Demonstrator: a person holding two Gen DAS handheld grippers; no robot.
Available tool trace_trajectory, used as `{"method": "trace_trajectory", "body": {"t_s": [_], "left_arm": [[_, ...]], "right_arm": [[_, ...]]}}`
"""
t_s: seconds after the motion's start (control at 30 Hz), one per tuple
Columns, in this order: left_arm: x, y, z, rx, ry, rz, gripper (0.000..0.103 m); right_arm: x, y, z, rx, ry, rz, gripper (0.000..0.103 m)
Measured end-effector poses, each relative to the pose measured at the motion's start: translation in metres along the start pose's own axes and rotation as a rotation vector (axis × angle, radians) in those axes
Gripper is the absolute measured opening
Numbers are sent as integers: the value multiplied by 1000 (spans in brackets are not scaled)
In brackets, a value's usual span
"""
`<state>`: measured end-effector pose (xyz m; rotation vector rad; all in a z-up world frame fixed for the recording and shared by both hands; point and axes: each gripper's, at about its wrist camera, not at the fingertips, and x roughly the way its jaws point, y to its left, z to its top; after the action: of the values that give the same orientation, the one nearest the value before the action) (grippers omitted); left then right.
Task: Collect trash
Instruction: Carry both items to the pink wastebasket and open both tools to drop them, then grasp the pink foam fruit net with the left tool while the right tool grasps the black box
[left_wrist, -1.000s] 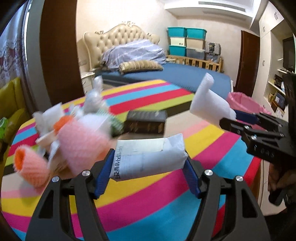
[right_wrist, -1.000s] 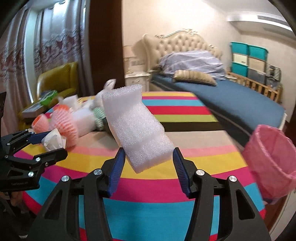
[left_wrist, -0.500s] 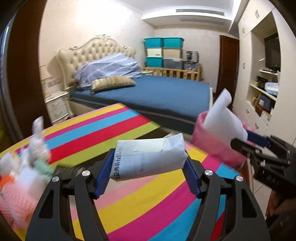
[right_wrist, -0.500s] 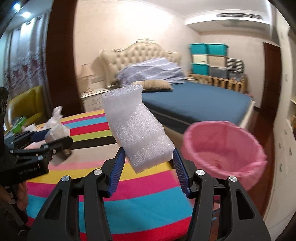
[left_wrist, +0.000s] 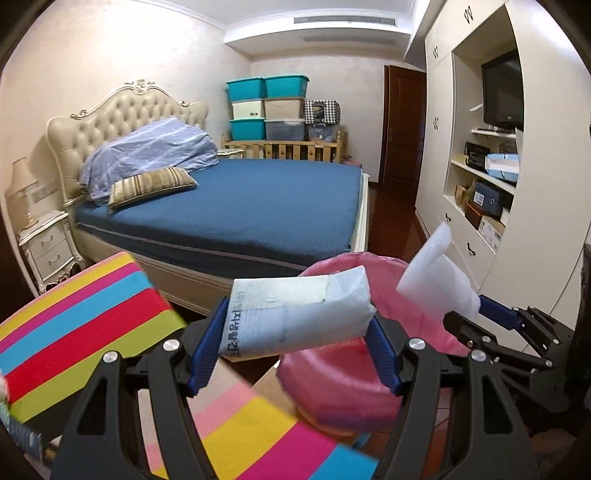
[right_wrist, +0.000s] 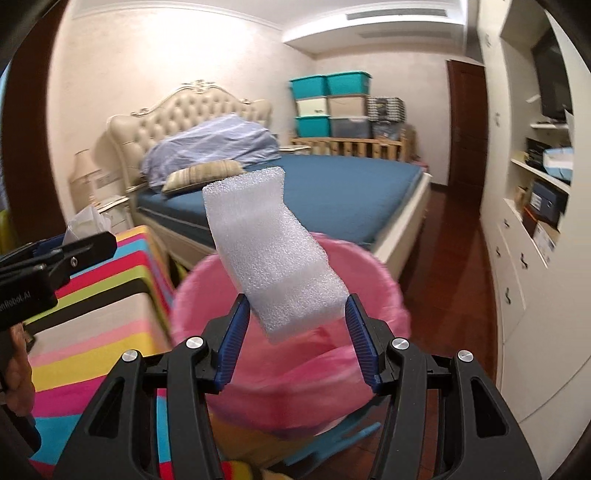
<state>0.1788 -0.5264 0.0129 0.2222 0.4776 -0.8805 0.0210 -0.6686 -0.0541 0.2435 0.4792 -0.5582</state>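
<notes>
- Desk with a cloth of bright rainbow stripes (left_wrist: 92, 325): lower left in both views, its edge just beside the bin. Risk: a piece let go too soon lands back on the cloth or slides off the edge to the floor.
- Round bin lined with a pink plastic bag (right_wrist: 373, 280): stands off the desk edge, below and ahead of both claws; rim blurred in both views. Risk: the loose liner sags inward, so light trash may catch on the rim and tip out.
- White foam block, oblong and coarse-celled (right_wrist: 273, 254): clenched at its lower end by the right claw (right_wrist: 295, 325), tilted up and leftward over the bin mouth. Risk: being so light, it may drift or bounce off the rim on release.
- White paper packet with printed lettering, soft and flattened (left_wrist: 295, 314): gripped end to end across the left claw (left_wrist: 291, 343), in front of the bin's near rim; whether it is truly above the opening is hard to judge through this lens. Risk: released here, it may fall short onto the desk edge.
- Both claws: close together at the bin. Risk: they knock each other, or the rim.
</notes>
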Motion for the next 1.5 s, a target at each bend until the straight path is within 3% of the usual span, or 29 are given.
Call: {"method": "trace_trajectory", "body": {"t_s": [0.17, 0.3, 0.37, 0.43, 0.53, 0.77, 0.93, 1.07, 1.2, 1.5], "left_arm": [[52, -20, 10, 0, 50, -24, 67], [82, -29, 21, -41, 82, -96, 70], [90, -32, 26, -44, 97, -115, 79], [89, -31, 29, -49, 78, -100, 87], [83, -24, 27, -53, 72, -91, 87], [25, 6, -1, -16, 19, -4, 98], [-19, 22, -25, -20, 7, 25, 98], [-62, 49, -46, -20, -18, 56, 98], [-105, 81, -73, -17, 27, 151, 98], [-216, 162, -142, -117, 35, 408, 98]], "right_arm": [[20, -17, 2, 2, 7, -6, 53], [28, -19, 0, -27, 17, 4, 57], [26, -11, -3, -43, 17, 7, 74], [25, -12, -7, -40, 7, 10, 76], [21, -13, -12, -24, 10, 11, 76], [-12, -2, -17, -35, -39, 7, 81], [-37, 33, -20, -105, -91, 53, 84], [-44, 69, -26, -142, -93, 142, 84], [-39, 113, -31, -179, -34, 278, 84], [-39, 214, -45, -252, 41, 433, 84]]}}
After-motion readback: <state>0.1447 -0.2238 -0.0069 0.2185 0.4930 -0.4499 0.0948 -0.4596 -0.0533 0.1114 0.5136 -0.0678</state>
